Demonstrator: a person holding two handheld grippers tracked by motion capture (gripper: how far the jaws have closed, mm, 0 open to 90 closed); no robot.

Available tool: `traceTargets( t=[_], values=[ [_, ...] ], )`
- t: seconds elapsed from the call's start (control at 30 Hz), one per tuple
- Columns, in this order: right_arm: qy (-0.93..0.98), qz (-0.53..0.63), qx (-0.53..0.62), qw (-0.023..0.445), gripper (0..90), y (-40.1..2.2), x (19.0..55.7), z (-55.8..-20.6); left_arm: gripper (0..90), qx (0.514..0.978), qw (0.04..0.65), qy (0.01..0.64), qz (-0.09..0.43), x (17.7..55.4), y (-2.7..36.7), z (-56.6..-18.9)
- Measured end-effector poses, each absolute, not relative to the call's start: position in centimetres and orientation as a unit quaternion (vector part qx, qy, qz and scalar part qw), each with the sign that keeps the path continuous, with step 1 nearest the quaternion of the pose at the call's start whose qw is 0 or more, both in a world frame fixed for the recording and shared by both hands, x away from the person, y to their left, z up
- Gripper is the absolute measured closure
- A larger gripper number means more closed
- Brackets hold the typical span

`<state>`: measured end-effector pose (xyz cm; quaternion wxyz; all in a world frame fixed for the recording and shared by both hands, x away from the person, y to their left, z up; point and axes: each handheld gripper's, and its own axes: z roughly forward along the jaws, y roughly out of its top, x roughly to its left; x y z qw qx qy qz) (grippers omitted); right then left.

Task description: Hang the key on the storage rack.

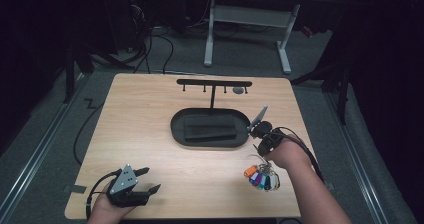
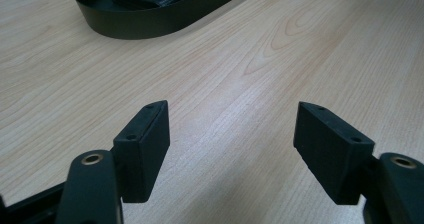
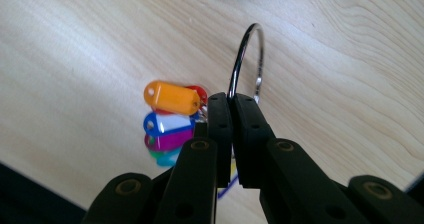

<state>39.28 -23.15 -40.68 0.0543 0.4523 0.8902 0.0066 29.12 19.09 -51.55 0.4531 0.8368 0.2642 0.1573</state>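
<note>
Key ring pinched, tags dangling over the counter.
The right gripper (image 3: 231, 101) has its jaws clenched on the metal ring (image 3: 246, 59) (thin grip); swinging tags (image 3: 170, 119) could twist it free. The left gripper (image 2: 232, 134) is spread, empty.

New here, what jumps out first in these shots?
The bunch of coloured key tags near the table's right front, hanging from a metal ring pinched in the right gripper. Behind it, a black oval tray sits mid-table under a hook rack. The left gripper hovers open, front left.
</note>
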Motion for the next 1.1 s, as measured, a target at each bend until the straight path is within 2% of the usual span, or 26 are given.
traceTargets(
  t=[0.47, 1.1],
  values=[
    [0.892, 0.003, 0.445, 0.085, 87.9, -23.4, 37.3, -35.8, 30.6, 0.837, 0.451, 0.266, 0.160, 29.2, 19.0, -51.6],
    [0.890, 0.031, 0.443, 0.104, 88.0, -22.9, 37.2, -29.0, 30.5, 0.836, 0.452, 0.269, 0.158, 29.3, 19.2, -51.7]
  ],
)
